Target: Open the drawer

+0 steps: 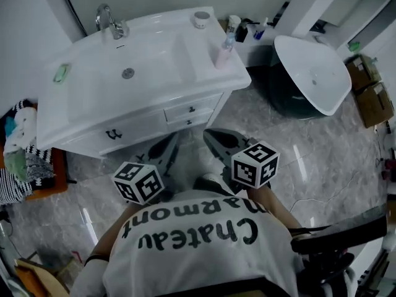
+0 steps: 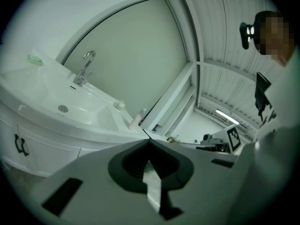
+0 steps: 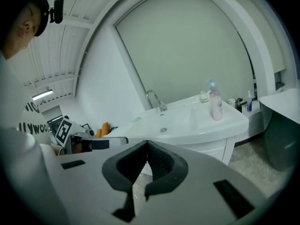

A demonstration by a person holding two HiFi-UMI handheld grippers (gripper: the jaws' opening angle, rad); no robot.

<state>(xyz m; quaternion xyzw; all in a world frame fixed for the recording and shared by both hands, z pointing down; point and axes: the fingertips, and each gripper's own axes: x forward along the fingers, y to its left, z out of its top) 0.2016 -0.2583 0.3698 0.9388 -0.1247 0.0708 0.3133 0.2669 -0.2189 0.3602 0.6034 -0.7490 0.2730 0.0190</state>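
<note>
A white vanity (image 1: 93, 138) stands ahead with two small drawers (image 1: 190, 111) at its right front, each with a dark handle, both closed. In the right gripper view the drawers (image 3: 213, 150) sit under the counter edge. My left gripper (image 1: 174, 136) and right gripper (image 1: 208, 132) hover side by side just in front of the drawers, apart from them. Both are shut, with nothing between the jaws. In its own view the left gripper (image 2: 149, 137) points at the vanity's right corner, while the right gripper (image 3: 146, 141) faces the sink front.
A pink bottle (image 1: 223, 53), a small cup (image 1: 202, 19) and a faucet (image 1: 110, 20) stand on the counter. A dark-sided white basin (image 1: 312, 73) stands right of the vanity, with boxes (image 1: 366, 86) beyond. Folded cloths (image 1: 23, 156) lie at the left, and a black chair (image 1: 337, 231) stands behind me.
</note>
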